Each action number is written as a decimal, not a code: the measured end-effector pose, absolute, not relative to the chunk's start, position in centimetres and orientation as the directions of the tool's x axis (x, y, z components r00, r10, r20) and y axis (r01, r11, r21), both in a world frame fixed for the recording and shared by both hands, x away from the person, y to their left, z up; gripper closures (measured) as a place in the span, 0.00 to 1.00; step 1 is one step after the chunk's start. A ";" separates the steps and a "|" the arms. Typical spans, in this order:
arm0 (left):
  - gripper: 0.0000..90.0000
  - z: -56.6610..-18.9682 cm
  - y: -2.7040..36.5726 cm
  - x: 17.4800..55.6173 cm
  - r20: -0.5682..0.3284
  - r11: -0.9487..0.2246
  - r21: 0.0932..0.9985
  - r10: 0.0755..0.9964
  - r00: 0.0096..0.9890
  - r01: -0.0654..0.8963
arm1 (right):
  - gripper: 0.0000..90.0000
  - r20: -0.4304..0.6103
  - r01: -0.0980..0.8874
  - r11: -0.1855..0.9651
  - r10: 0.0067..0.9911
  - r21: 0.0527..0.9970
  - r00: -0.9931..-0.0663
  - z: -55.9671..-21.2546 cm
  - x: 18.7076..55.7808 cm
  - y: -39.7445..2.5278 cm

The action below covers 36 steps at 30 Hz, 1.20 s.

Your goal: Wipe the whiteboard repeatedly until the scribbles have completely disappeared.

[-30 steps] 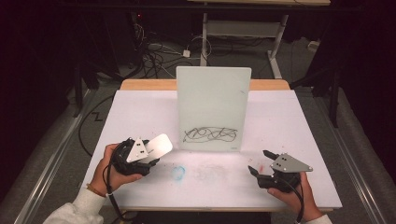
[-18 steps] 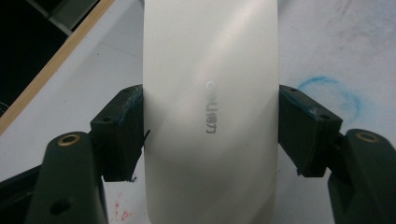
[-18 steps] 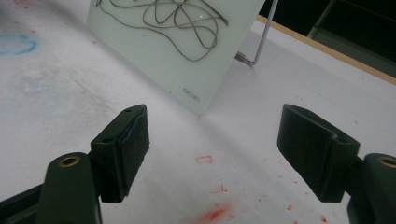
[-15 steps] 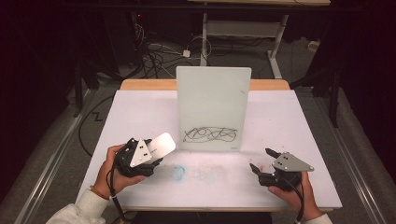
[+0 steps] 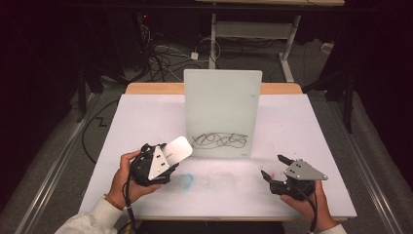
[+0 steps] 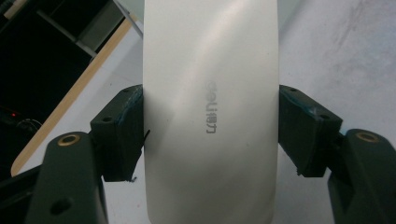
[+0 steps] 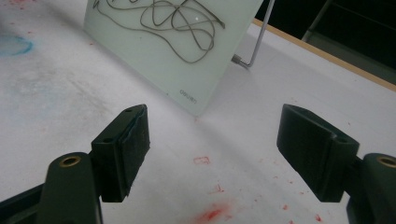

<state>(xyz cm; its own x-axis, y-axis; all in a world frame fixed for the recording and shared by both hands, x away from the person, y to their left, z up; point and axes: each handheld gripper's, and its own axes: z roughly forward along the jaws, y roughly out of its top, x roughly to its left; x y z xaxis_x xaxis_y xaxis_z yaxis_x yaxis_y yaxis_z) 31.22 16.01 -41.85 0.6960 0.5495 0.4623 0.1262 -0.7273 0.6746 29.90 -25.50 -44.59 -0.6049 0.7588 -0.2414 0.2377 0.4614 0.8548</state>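
Observation:
A white glass board (image 5: 221,112) stands upright at the middle of the table, with a black scribble (image 5: 219,140) across its lower part. My left gripper (image 5: 170,155) is left of the board's lower corner, shut on a white eraser block (image 5: 178,148) that sticks out toward the board. In the left gripper view the eraser (image 6: 210,112) is squeezed between both pads of that gripper (image 6: 210,135). My right gripper (image 5: 273,166) is open near the front right, low over the table. Its jaws (image 7: 215,140) hold nothing and face the board's corner (image 7: 163,46) and the scribble (image 7: 173,18).
The white table top (image 5: 311,126) has a blue smudge (image 5: 186,180) in front of the board and red marks (image 7: 210,214) by the right gripper. A wire stand (image 7: 254,46) props the board from behind. Cables and desk legs lie beyond the far wooden edge (image 5: 156,88).
My left gripper has shifted a little to the right with the eraser, closer to the board's lower left corner. The right gripper has barely moved.

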 end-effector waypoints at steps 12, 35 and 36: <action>0.33 -42.7 12.2 32.7 0.560 -0.769 0.637 0.513 0.651 0.057 | 0.28 -0.246 0.245 0.471 0.757 0.847 -0.606 -44.8 29.7 -25.5; 0.33 -44.8 9.0 35.5 0.653 -0.818 0.574 0.479 0.587 0.029 | 0.28 -0.247 0.238 0.480 0.743 0.844 -0.622 -44.9 29.7 -25.4; 0.33 -44.9 8.8 35.5 0.663 -0.823 0.567 0.475 0.579 0.025 | 0.28 -0.247 0.237 0.481 0.741 0.844 -0.624 -44.9 29.7 -25.4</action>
